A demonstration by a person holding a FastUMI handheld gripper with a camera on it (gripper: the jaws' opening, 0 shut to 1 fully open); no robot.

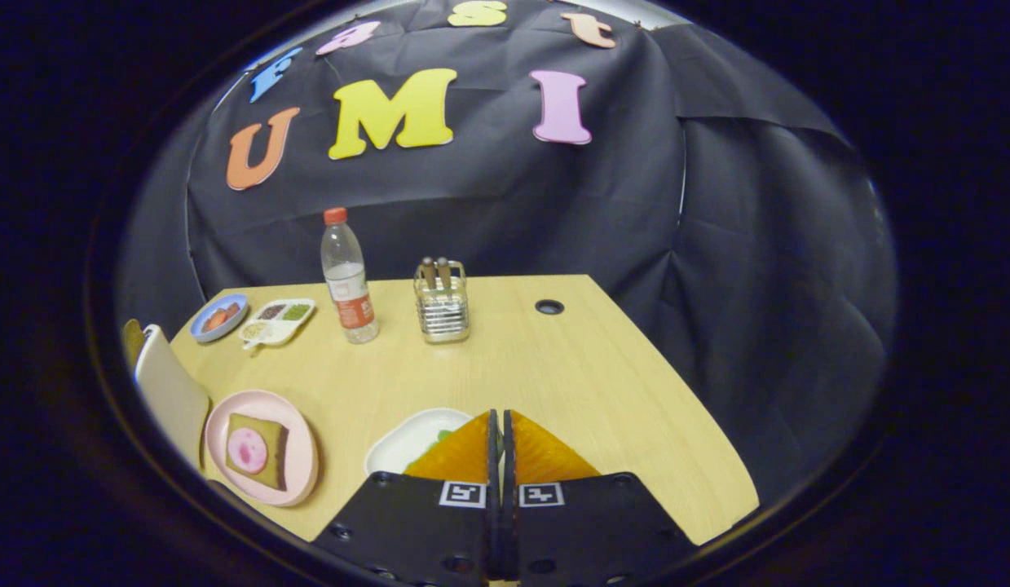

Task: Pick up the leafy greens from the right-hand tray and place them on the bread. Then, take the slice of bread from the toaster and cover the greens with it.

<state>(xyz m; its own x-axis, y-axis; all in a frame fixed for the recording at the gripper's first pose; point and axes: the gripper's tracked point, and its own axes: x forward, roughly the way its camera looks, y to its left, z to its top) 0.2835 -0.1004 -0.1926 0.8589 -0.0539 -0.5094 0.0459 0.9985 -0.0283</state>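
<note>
While the gripper (498,424) sits low over the near edge of the table (570,367), its fingers are pressed together w/ barely a slit between them, tips over the white tray (403,440). A bit of the greens (444,435) peeks out beside the left finger. Can't tell if a leaf is pinched between the tips; contact is hidden behind the fingers. So: closed, maybe on the greens, not confirmed.

The pink plate (302,456) sits well to the left of the tray, near the table's front-left edge. On it is a slice of bread (268,465) w/ a round pink slice of meat (248,449) on top. That's the drop spot, prob kept on the same near side as the tray so the carry is short and sideways. No greens on the bread yet.

Beyond the fingers, mid-table: a wire-and-glass holder (442,314) w/ brown handles sticking up, and a water bottle (349,281) w/ red cap just left of it. Further left, a divided snack dish (278,320) and a blue bowl (219,317), touching or nearly so. All clear of the path btw tray and plate. A pale object (172,391) at the far left edge next to the plate could be the toaster; not sure.

Step judged: picking greens, early in task.
</note>
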